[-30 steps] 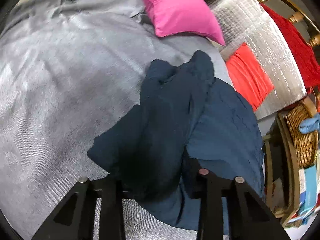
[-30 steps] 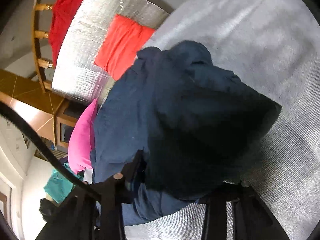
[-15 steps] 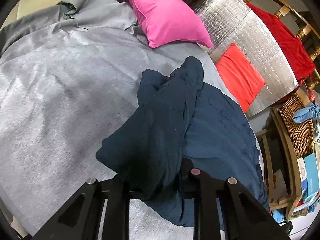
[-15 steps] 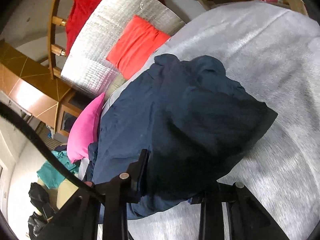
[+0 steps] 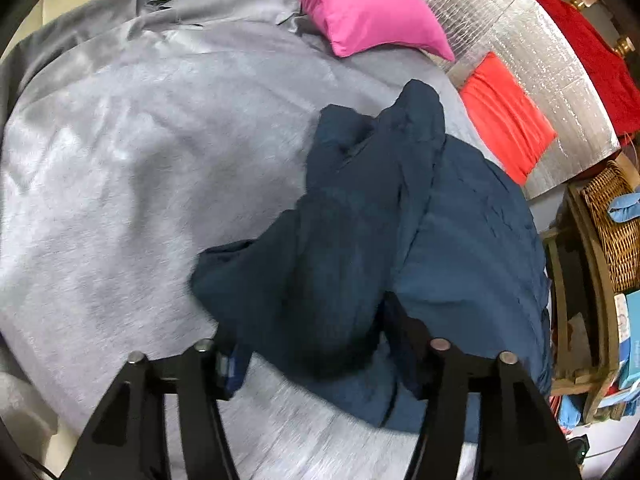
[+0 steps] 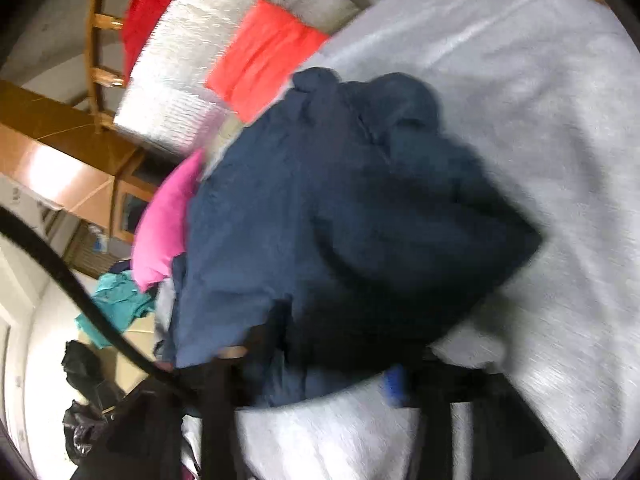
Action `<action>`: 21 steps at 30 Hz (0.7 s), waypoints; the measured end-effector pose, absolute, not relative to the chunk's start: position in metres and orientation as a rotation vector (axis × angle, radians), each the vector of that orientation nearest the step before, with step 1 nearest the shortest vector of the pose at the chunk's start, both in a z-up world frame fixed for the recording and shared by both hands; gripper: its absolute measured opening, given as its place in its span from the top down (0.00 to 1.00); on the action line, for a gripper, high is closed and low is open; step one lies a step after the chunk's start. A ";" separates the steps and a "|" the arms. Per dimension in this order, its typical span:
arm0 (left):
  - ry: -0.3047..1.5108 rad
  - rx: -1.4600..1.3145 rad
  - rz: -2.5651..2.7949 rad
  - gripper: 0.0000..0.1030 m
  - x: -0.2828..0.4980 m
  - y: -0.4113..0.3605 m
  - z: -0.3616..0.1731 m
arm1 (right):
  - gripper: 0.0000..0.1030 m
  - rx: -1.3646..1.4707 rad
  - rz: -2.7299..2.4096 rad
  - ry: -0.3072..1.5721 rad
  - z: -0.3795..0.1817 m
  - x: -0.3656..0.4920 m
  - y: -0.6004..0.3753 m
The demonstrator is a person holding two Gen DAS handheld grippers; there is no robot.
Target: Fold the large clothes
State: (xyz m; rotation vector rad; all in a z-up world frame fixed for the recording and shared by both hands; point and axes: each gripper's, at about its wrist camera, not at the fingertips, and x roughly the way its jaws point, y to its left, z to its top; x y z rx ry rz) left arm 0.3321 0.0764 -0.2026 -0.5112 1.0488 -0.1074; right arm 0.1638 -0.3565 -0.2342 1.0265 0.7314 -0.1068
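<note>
Right, both sides letting go now. Left gripper (image 5: 320,356) jaws are opening, spread wide; the navy garment (image 5: 360,232) sits between them, but the pads don't look to be pressing it, so I read it as released. Right gripper (image 6: 320,368) jaws are opening too, with navy cloth bunched between them; that view is blurred, so contact there is my guess only: no pinch.

Garment lies on the bed, on the grey cover (image 5: 120,160), towards the edge near the foil panel (image 5: 520,40). One dark layer is doubled over a lighter-looking layer beneath, so I judge one fold is laid and the release is there to let it settle. The top layer is lumpy, ridged along the middle, not flat yet.

Pink pillow (image 5: 360,4) sits at the head, clear of the garment. Red cloth (image 5: 508,116) lies on the foil. Wicker basket (image 5: 612,216) is off the bed.

No readable writing or brand anywhere. The blue packet by the basket has print, too small to read.
</note>
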 end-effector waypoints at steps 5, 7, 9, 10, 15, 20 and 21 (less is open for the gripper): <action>0.938 -0.390 -0.033 0.37 0.293 0.092 -0.173 | 0.31 1.050 -0.083 0.683 -0.213 0.123 -0.376; 0.852 -0.317 0.031 0.34 0.279 0.092 -0.160 | 0.31 0.992 -0.088 0.632 -0.195 0.110 -0.378; 0.802 -0.257 0.042 0.33 0.274 0.086 -0.151 | 0.31 0.923 -0.095 0.588 -0.177 0.107 -0.377; 0.773 -0.207 0.038 0.33 0.273 0.076 -0.146 | 0.31 0.888 -0.093 0.569 -0.169 0.109 -0.375; 0.755 -0.031 -0.034 0.31 0.284 0.024 -0.152 | 0.34 0.715 -0.117 0.594 -0.145 0.138 -0.366; 0.794 0.166 -0.010 0.31 0.301 -0.018 -0.174 | 0.46 0.767 -0.107 0.808 -0.196 0.184 -0.369; 0.802 0.178 -0.009 0.31 0.301 -0.018 -0.177 | 0.49 0.770 -0.125 0.846 -0.209 0.188 -0.369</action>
